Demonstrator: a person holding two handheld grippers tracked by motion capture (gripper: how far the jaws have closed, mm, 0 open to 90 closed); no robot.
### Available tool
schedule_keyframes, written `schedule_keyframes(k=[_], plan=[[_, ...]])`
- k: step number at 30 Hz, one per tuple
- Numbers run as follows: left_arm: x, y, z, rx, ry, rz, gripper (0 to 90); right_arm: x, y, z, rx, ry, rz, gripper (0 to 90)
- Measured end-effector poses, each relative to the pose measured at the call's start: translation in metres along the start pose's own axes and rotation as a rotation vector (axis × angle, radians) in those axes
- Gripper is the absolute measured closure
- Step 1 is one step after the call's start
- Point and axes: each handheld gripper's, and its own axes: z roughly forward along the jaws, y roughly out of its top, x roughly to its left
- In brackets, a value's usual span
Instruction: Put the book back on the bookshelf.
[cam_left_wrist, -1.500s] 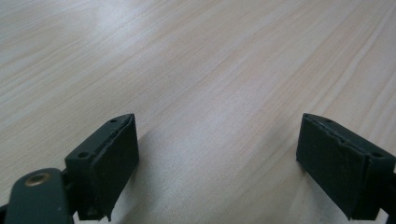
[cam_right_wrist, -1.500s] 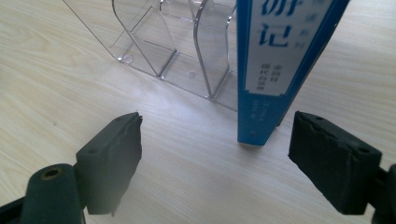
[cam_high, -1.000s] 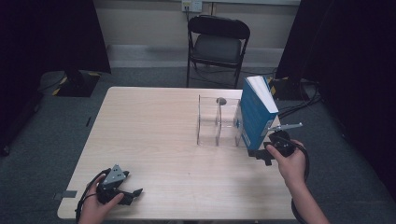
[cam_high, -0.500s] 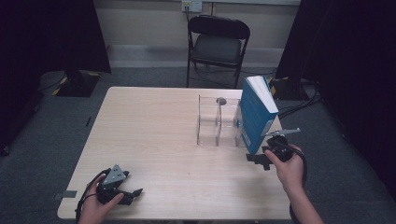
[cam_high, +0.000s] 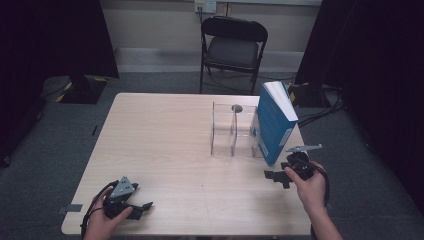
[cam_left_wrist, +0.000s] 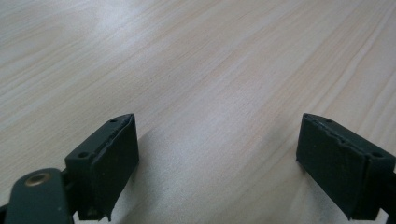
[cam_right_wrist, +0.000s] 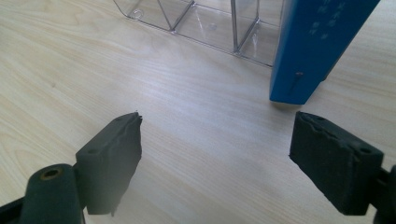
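A thick blue book (cam_high: 274, 123) stands upright at the right end of a clear acrylic rack (cam_high: 234, 131), leaning slightly right. In the right gripper view the blue book (cam_right_wrist: 314, 51) stands just beyond the jaws, next to the clear rack (cam_right_wrist: 205, 21). My right gripper (cam_high: 278, 177) is open, a short way in front of the book's near bottom corner and apart from it. My left gripper (cam_high: 141, 209) rests near the table's front left corner, open, with bare wood between its jaws (cam_left_wrist: 217, 158).
The light wooden table (cam_high: 165, 145) has bare room across its left and middle. A black folding chair (cam_high: 233, 47) stands behind the far edge. Dark curtains hang at both sides and cables lie on the grey floor at right.
My right gripper has drawn back toward the front edge, away from the book. The book stays upright at the rack. The left gripper has not moved.
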Motion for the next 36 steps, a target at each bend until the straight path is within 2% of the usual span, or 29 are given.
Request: schedule_keyframes(k=[19, 36], plan=[[0.000, 0.000, 0.000, 0.000, 0.000, 0.000, 12.7, 0.008, -0.013, 0.008, 0.008, 0.019, -0.009, 16.3], [0.000, 0.000, 0.000, 0.000, 0.000, 0.000, 12.7, 0.018, -0.022, 0.027, 0.030, 0.042, -0.031, 16.3]])
